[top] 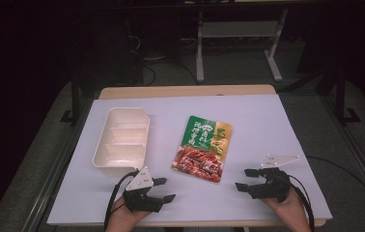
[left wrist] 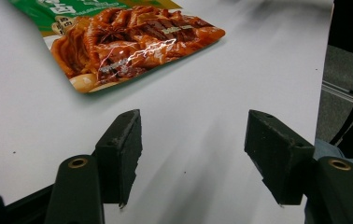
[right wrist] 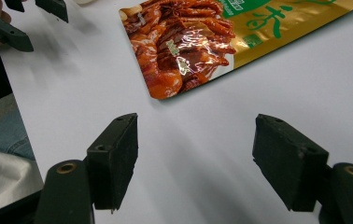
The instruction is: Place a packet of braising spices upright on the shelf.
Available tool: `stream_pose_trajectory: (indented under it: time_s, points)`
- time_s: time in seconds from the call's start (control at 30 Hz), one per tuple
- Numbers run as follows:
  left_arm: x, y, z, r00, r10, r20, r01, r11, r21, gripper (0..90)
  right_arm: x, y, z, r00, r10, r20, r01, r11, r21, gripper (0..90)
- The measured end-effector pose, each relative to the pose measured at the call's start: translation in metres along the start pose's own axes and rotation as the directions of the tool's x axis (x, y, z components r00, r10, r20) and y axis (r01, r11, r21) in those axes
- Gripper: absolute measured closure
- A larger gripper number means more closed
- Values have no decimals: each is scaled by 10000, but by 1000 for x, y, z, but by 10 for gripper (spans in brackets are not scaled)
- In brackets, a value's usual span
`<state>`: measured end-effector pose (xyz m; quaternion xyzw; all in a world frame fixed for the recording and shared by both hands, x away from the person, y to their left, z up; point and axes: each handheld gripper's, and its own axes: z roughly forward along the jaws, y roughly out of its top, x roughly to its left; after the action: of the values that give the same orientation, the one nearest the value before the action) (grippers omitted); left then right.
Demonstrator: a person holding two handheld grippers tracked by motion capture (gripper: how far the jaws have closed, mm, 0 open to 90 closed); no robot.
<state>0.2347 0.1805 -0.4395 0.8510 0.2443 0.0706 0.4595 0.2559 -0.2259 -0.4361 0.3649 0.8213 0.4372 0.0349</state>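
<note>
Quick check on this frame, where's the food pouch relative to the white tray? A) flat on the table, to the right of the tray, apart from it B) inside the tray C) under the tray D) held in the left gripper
A: in the high view the food pouch lies flat on the table, to the right of the white tray with bare table between them; both grippers hover open, short of it.
</note>
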Motion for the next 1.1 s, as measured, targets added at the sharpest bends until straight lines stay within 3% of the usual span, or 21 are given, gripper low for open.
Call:
stream_pose_trajectory:
  time_s: [0.27, 0.47, 0.67, 0.8, 0.97, 1.0, 1.1]
  points:
    - [2, 7, 3, 10000, -22, -46, 21, 10000, -35, 422, -4, 1, -4, 9998, 68, 205, -63, 9997, -218, 294]
    - [10, 27, 12, 9989, 159, -442, -163, 9998, -80, 492, -10, 5, -4, 9992, 215, 334, -204, 9993, -306, 281]
    - [16, 35, 23, 9990, 35, -447, -37, 10000, -43, 560, -14, 10, 1, 9989, 256, 381, -249, 9995, -179, 287]
    - [23, 44, 37, 9968, 33, -799, -8, 9995, 306, 606, -21, 17, 9, 9988, 348, 336, -348, 9994, 1, 279]
    - [28, 49, 48, 9943, 71, -1061, -7, 9982, 602, 701, -29, 29, 15, 9971, 546, 539, -539, 9984, -141, 264]
    - [29, 51, 53, 9909, 126, -1342, -24, 9971, 756, 738, -31, 32, 17, 9964, 565, 625, -557, 9983, -152, 259]
    - [31, 53, 62, 9860, 283, -1640, -82, 9925, 1219, 819, -38, 42, 24, 9946, 708, 764, -706, 9975, -58, 249]
